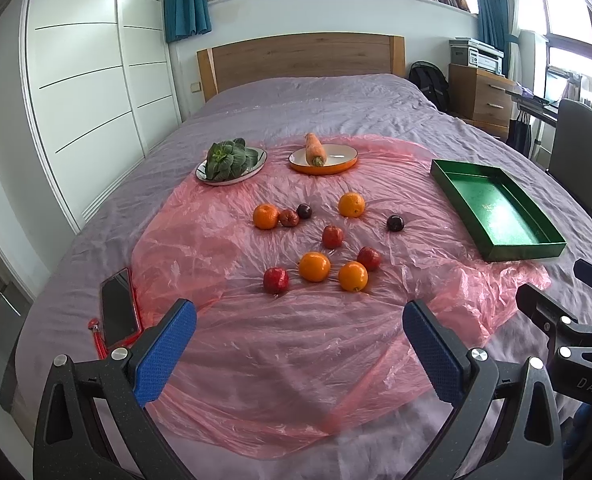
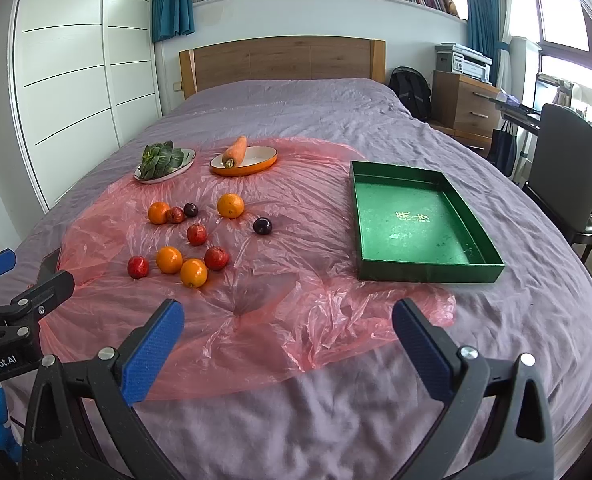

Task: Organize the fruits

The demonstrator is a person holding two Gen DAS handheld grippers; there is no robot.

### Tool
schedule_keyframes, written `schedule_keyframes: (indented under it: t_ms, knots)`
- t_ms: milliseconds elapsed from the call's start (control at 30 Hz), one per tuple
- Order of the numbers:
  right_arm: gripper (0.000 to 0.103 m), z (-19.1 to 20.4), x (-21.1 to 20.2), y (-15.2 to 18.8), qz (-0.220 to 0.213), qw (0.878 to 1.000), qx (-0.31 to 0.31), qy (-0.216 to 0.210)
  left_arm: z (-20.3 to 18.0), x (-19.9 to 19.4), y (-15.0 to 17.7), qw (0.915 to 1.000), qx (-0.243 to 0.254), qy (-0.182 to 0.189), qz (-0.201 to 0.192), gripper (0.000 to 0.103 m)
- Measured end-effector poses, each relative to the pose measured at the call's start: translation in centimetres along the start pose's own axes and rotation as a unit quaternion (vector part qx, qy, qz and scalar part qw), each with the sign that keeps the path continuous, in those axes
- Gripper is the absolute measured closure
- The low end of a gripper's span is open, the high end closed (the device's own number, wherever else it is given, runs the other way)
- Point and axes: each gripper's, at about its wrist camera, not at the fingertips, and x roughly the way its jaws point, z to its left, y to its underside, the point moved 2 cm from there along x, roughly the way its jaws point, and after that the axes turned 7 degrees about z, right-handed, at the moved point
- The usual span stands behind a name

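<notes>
Fruits (image 1: 314,266) scattered, green tray (image 2: 415,220) lengthwise toward headboard, both hand-held grippers (image 1: 299,344) (image 2: 288,338) spread, empty

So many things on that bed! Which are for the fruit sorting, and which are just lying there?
For the job: oranges, red apples, dark plums, green tray, both open grippers.

Just lying there: carrot dish, plate of greens, phone, pink plastic sheet.

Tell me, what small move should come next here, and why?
Probably the right claw should reach toward the nearest round orange fruit. Both claws are open and hold nothing, the fruit all lies loose on the pink plastic sheet, and the green rectangular tray is empty.
</notes>
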Motion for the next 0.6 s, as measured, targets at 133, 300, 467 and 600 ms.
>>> schedule_keyframes:
  t_ms: [133, 300, 467, 600]
  knots:
    - [0.000, 0.06, -0.03, -0.01, 0.000, 1.000, 0.000, 0.000, 0.03, 0.10, 0.09, 1.0000, -0.001, 0.001, 0.001, 0.001]
    - [0.000, 0.01, 0.22, 0.16, 0.002, 1.000, 0.000, 0.000, -0.05, 0.28, 0.36, 1.0000, -0.002, 0.001, 0.001, 0.001]
    - [0.000, 0.03, 0.28, 0.26, 0.002, 1.000, 0.000, 0.000, 0.17, 0.64, 0.64, 1.0000, -0.005, 0.003, 0.004, 0.001]
    - [0.000, 0.08, 0.35, 0.34, 0.002, 1.000, -0.001, 0.001, 0.16, 0.75, 0.86, 0.9999, -0.008, 0.005, 0.008, 0.001]
